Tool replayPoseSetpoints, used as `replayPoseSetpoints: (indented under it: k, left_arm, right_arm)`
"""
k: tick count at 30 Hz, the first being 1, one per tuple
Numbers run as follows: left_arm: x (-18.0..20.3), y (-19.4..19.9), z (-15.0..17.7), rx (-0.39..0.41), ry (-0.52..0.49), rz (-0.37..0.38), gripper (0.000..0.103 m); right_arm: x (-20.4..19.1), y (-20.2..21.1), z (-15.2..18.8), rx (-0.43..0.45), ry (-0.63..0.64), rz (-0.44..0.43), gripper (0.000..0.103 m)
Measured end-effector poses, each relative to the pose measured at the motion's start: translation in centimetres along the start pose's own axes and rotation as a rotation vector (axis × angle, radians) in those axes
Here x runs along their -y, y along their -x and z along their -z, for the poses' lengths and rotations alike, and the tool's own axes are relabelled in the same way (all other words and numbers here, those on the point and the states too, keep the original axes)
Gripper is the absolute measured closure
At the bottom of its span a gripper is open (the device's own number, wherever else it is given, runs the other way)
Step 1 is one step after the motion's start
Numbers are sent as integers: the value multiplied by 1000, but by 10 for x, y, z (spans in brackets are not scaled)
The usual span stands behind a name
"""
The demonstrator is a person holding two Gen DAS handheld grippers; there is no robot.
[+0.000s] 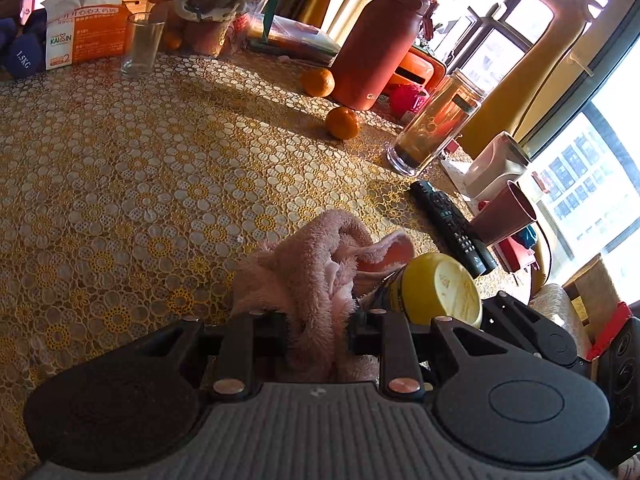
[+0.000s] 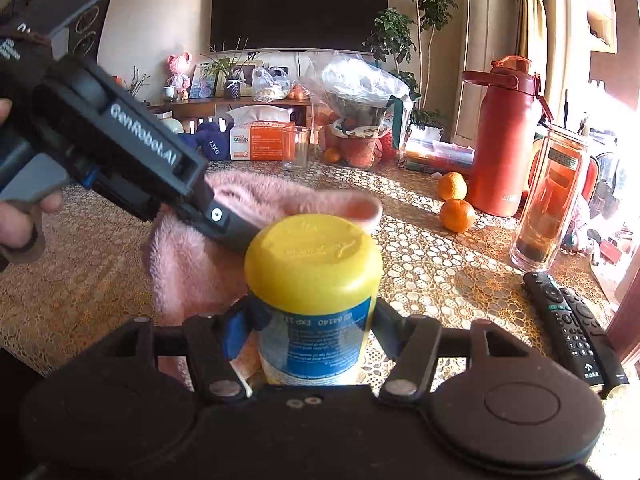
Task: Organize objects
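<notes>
Left gripper (image 1: 318, 336) jaws pinch the soft, limp pink towel (image 1: 308, 268); right gripper (image 2: 316, 320) jaws clamp the stiff, probably slippery yellow-capped bottle (image 2: 314, 280) below its cap, towel at its 10 o'clock

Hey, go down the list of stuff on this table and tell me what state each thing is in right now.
Left hand-held gripper: shut on pink towel.
Right hand-held gripper: shut on yellow-lidded jar, lid on.
Drinking glass: upright, empty.
Red flask: upright, capped.
Clear tumbler: upright, some dark contents at bottom.
Two oranges: loose on table, whole.
Remotes: lying flat, side by side.
</notes>
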State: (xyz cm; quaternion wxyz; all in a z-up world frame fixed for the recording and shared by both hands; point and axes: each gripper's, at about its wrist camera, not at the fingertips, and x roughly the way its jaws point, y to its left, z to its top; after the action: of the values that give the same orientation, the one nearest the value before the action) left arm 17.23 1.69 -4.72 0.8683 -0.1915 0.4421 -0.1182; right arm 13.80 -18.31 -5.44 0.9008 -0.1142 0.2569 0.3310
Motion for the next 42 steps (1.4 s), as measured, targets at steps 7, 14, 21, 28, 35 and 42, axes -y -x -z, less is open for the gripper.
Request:
replayPoseSetpoints:
  k: [7, 14, 21, 28, 35, 42]
  left_arm:
    - [-10, 8, 10, 23, 13, -17, 78]
    - [-6, 20, 16, 58, -3, 1, 78]
    - [-6, 26, 18, 81, 7, 20, 78]
    - [-2, 36, 17, 97, 5, 39, 78]
    - [31, 51, 9, 94, -70, 174, 78]
    - [69, 42, -1, 55, -105, 315, 78]
  right_arm:
    - [-3, 9, -11, 17, 57, 17, 38]
    - [-9, 23, -34, 17, 157, 29, 36]
    - [-4, 19, -48, -56, 182, 5, 38]
    - [4, 22, -46, -84, 141, -34, 43]
    - [25, 47, -27, -59, 76, -77, 43]
    - [38, 56, -14, -16, 10, -95, 43]
